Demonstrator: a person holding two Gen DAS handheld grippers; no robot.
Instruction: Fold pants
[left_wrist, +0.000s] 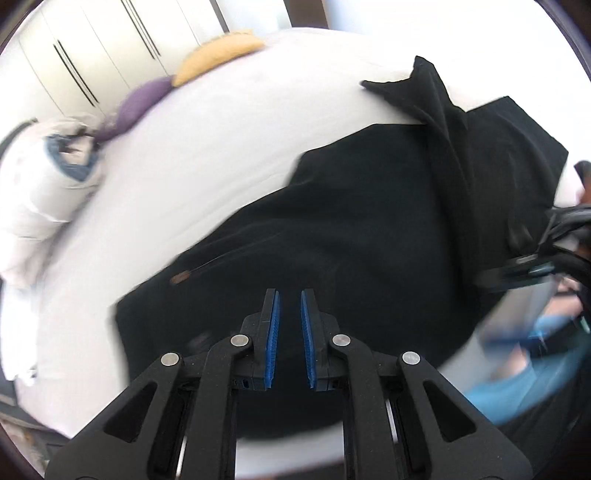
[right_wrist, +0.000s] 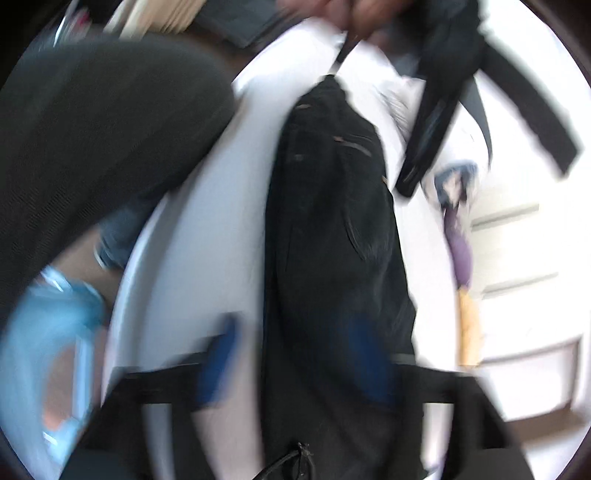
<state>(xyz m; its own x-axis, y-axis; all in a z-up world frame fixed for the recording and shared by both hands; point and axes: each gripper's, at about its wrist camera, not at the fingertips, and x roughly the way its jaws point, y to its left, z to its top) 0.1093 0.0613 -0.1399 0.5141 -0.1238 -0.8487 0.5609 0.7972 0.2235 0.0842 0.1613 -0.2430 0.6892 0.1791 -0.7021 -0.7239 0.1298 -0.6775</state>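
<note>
Black pants (left_wrist: 369, 221) lie spread on a white bed (left_wrist: 203, 166), with one part folded over at the far right. My left gripper (left_wrist: 290, 306) hovers above the near part of the pants, its blue pads a little apart and empty. The right wrist view is blurred by motion. There the pants (right_wrist: 332, 229) run lengthwise down the middle. My right gripper (right_wrist: 295, 354) has its blue pads wide apart either side of the pants, above them. The left gripper (right_wrist: 436, 122) shows at the top right of that view.
Yellow (left_wrist: 218, 55) and purple (left_wrist: 144, 99) cushions and a white bundle (left_wrist: 40, 192) sit at the far side of the bed. White wardrobe doors (left_wrist: 92, 48) stand behind. A blue stool (right_wrist: 44, 350) and the person's dark leg (right_wrist: 92, 129) are beside the bed.
</note>
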